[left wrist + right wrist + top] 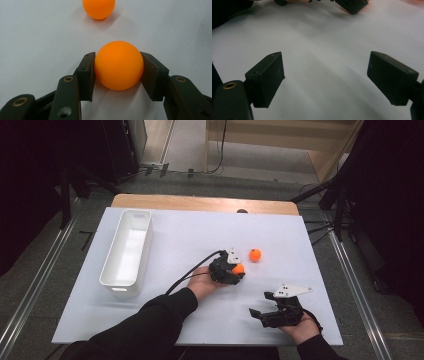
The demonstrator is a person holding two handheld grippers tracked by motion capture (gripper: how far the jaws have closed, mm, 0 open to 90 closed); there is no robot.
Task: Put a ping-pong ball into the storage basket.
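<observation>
Left gripper [117, 72], low over the table, clenches 1 orange ball [118, 65]; right gripper [325, 75] rests released.

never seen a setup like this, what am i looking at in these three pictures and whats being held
A person sits at a table holding a hand-operated gripper in each hand; there is no robot arm.

The high view looks down from above. The other two pictures come from small cameras riding on the grippers, looking along their black fingers.

On the white surface stand a white bin at the left and a loose orange ball near the middle.

The left gripper has its fingers shut on a second orange ball, pressing it from both sides; the loose ball lies just beyond.

The right gripper is open with nothing between its fingers, resting near the person's edge of the table.
</observation>
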